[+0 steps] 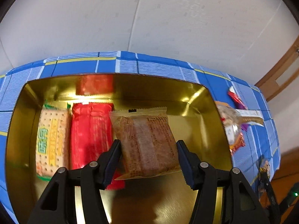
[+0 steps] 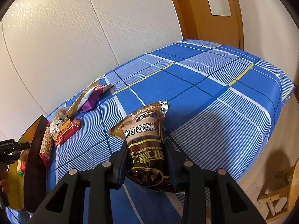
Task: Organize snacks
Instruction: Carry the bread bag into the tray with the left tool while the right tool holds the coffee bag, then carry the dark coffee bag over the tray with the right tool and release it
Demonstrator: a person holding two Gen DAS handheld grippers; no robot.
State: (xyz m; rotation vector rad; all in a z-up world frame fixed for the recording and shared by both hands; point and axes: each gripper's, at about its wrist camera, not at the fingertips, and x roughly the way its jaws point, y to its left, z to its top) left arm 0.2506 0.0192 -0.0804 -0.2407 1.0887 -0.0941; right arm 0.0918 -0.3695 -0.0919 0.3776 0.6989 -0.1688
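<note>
The left gripper (image 1: pixel 148 149) holds a brown snack packet (image 1: pixel 145 141) clamped in its jaws above the gold tin (image 1: pixel 205 100). The right gripper's (image 2: pixel 146 156) jaws grip a black sesame packet (image 2: pixel 145 145) right of the tin.

The tin (image 1: pixel 198 95) sits on the desk (image 1: pixel 149 65). Inside the tin, three packets lie side by side: the cracker packet (image 1: pixel 51 136) leftmost, the wafer packet (image 1: pixel 89 134) in the middle, the cake packet (image 1: pixel 145 141) rightmost. Right of the tin, loose snack packets (image 1: pixel 233 123) lie on the desk.
</note>
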